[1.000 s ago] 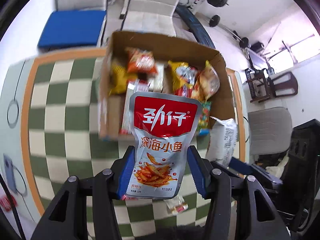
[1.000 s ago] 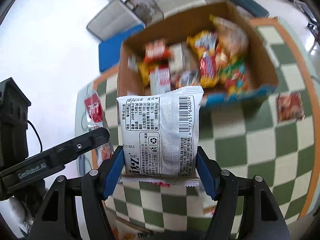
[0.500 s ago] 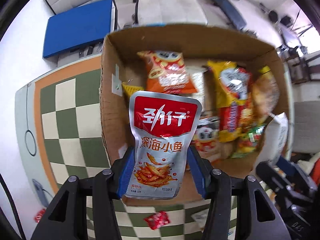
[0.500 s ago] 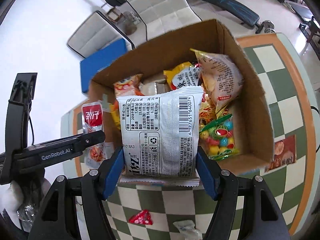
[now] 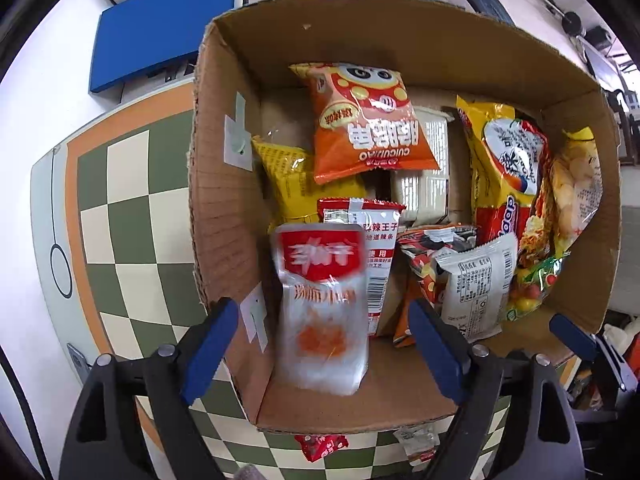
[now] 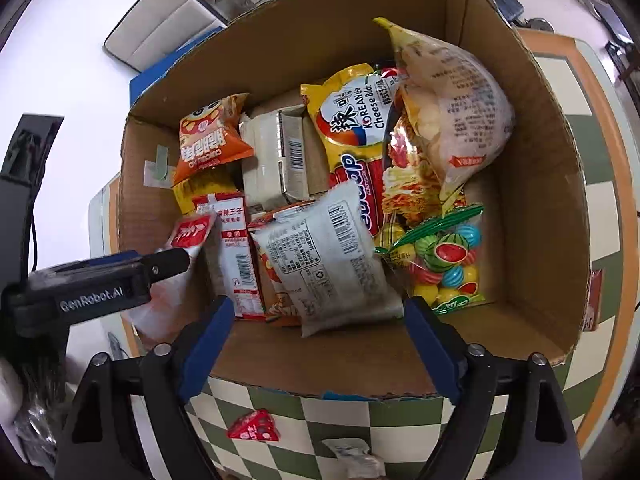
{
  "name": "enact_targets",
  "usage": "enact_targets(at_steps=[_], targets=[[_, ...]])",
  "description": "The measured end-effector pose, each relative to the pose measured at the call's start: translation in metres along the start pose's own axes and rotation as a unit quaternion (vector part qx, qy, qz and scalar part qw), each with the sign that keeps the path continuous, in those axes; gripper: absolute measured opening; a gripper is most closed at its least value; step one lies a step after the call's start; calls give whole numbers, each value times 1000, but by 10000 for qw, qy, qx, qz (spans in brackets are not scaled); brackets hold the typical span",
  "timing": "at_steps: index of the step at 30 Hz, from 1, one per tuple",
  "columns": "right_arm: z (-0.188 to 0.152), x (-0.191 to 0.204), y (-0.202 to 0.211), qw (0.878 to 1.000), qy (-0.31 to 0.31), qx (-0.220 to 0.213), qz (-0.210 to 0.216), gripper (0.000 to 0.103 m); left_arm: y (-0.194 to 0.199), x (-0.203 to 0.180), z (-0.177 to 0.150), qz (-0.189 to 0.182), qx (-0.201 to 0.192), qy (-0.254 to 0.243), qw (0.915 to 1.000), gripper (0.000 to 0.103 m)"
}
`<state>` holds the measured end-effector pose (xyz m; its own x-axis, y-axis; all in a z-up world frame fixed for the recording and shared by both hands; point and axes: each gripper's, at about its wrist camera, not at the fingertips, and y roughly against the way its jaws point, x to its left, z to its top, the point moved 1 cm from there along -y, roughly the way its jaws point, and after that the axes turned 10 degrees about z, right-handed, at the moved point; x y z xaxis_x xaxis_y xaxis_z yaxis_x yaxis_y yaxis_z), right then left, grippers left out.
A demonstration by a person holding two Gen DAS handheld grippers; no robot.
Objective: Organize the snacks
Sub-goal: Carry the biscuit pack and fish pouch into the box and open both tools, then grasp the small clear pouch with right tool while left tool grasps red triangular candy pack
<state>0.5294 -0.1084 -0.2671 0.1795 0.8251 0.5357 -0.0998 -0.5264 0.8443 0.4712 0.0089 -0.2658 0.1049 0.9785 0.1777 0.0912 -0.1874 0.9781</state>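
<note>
Over the cardboard box (image 5: 224, 160), my left gripper (image 5: 320, 312) points straight down and its jaws are opening. The red-and-silver fish snack pouch (image 5: 324, 308) is blurred between the blue pads and touches neither. My right gripper (image 6: 318, 306) is over the box's near wall (image 6: 320, 364), jaws also opening. The white packet (image 6: 328, 256) lies on other snacks just beyond its fingertips, free of the pads. In the right wrist view, the left gripper (image 6: 120, 276) reaches in from the left beside the pouch (image 6: 192, 232).
The box holds several snacks: an orange bag (image 5: 368, 120), a yellow noodle pack (image 6: 352, 140), a bag of candy balls (image 6: 444, 260). On the green checkered cloth (image 6: 400, 420) lie a small red packet (image 6: 254, 430) and a clear wrapper (image 6: 356, 456). A blue cushion (image 5: 160, 28) lies beyond the table.
Both grippers moved over the box and lowered, then spread their jaws. The fish pouch and the white packet left the pads; the packet now rests in the box.
</note>
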Motion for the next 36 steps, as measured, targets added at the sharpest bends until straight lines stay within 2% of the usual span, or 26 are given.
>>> enact_targets(at_steps=[9, 14, 19, 23, 26, 28, 31, 36], targets=[[0, 4, 9, 9997, 133, -106, -174, 96, 14, 7, -9, -267, -97, 197, 9994, 87], [-4, 7, 25, 9972, 360, -291, -585, 96, 35, 4, -28, -417, -387, 228, 9981, 87], [-11, 11, 48, 9975, 377, -457, -376, 96, 61, 5, -57, -437, -868, 375, 9946, 87], [-23, 15, 67, 9974, 423, -535, -229, 96, 83, 16, -93, -410, -1329, 725, 9876, 87], [-40, 21, 81, 9963, 611, -590, -161, 96, 87, 23, -119, -390, -1464, 880, 9845, 87], [-57, 24, 83, 9964, 691, -500, 15, 96, 86, 26, -140, -316, -1492, 951, 9837, 87], [-87, 24, 71, 9968, 780, -168, -5, 96, 72, 27, -175, -182, -1426, 960, 9849, 87], [-148, 3, 18, 9941, 830, 632, -309, 96, 20, 21, -219, -9, -879, 873, 9923, 87]])
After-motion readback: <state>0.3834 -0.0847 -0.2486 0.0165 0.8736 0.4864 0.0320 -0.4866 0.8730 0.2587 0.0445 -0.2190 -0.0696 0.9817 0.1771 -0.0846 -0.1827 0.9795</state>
